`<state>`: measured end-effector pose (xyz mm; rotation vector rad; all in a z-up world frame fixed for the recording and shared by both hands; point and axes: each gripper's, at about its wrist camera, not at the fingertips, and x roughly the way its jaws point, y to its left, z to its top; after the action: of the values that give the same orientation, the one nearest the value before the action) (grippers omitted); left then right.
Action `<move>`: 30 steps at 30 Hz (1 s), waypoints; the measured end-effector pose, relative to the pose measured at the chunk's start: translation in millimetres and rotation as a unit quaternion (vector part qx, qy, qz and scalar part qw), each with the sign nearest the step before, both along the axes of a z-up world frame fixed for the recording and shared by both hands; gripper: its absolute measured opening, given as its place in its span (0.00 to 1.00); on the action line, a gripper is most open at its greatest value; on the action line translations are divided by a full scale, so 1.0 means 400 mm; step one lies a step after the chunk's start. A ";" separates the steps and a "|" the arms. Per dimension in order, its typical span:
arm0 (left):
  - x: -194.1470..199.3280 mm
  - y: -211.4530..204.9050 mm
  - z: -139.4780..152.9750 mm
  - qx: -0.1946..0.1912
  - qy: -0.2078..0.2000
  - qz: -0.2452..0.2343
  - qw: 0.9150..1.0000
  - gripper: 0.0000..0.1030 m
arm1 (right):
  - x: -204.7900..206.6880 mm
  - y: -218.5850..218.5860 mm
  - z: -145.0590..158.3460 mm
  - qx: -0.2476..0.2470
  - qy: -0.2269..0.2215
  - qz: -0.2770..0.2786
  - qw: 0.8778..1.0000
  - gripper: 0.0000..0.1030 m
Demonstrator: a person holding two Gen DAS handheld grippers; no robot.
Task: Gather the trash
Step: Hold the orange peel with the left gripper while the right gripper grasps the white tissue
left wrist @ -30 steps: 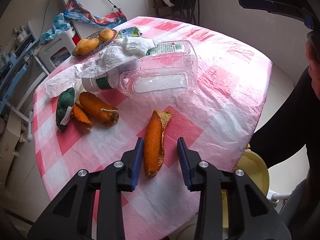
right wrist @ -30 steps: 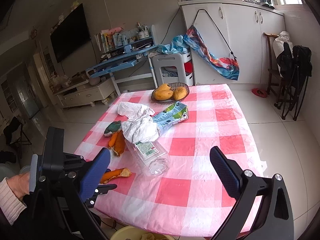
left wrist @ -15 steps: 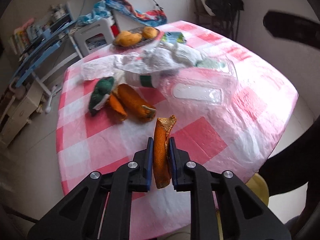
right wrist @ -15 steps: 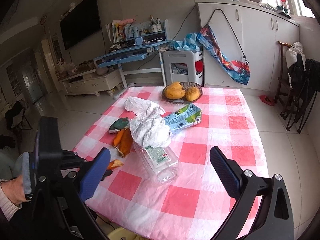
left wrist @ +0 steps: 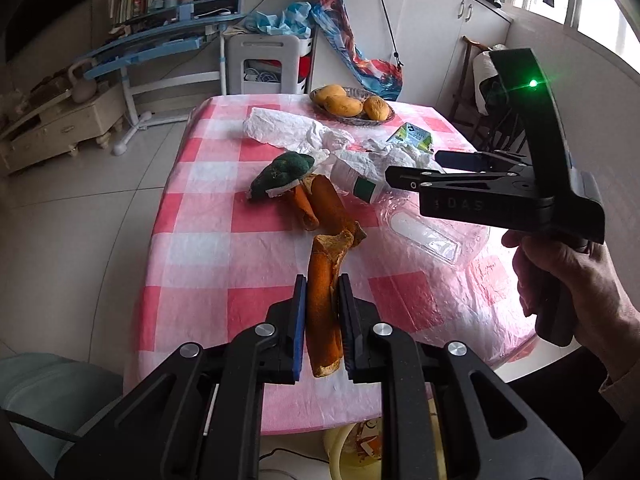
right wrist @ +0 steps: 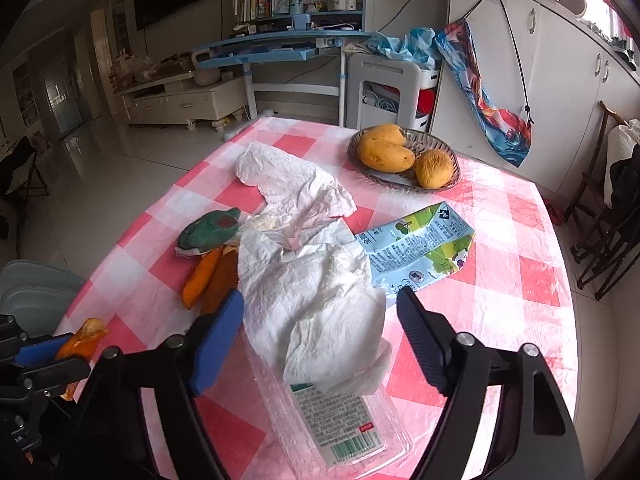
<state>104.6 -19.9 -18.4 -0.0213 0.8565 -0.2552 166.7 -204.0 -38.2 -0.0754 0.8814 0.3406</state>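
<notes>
The counter (right wrist: 520,240), spread with a pink-and-white checked cloth, filled most of both views. Near its centre in the right wrist view lay a crumpled white paper sheet (right wrist: 312,292), draped over the neck end of a clear plastic bottle (right wrist: 340,432) that lay on its side toward 6 o'clock. The right gripper (right wrist: 320,320) hovered over that sheet and bottle with its jaws spread wide, holding nothing; in the left wrist view the same gripper (left wrist: 416,168) reached in from 3 o'clock, gripped by the person's right hand (left wrist: 568,272). At 3 o'clock of the paper lay a flattened blue-and-green drink carton (right wrist: 420,248), its near edge tucked just under the paper. Toward 1 o'clock, well apart from the litter, a shallow basket (right wrist: 436,184) held three yellow-orange fruits (right wrist: 386,154). At 9 o'clock of the paper sat a dark green peel scrap (right wrist: 208,232), with two orange peel pieces (right wrist: 208,280) touching it just below. The left gripper (left wrist: 322,324) had its jaws closed nearly together on a long orange peel strip (left wrist: 322,292), pinching its middle, the strip standing roughly upright between the pads with its upper end toward 12 o'clock. Whether it was clear of the cloth could not be told. That strip also showed at 8 o'clock in the right wrist view (right wrist: 82,340).
</notes>
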 end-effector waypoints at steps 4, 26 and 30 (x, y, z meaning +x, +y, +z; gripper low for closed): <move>0.001 -0.003 0.004 -0.003 -0.002 -0.001 1.000 0.15 | 0.002 -0.013 -0.006 0.015 0.008 -0.004 1.000 0.40; -0.008 0.028 0.023 -0.035 -0.034 0.029 0.998 0.15 | -0.092 -0.069 0.124 0.138 -0.058 0.002 0.989 0.13; -0.026 0.033 0.036 -0.034 -0.049 0.032 0.998 0.15 | -0.156 -0.074 0.156 0.140 -0.073 0.011 0.987 0.13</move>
<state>94.3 -6.8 -4.1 -0.0994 0.7477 -0.2239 104.3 -233.4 24.1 0.1486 0.6813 0.4703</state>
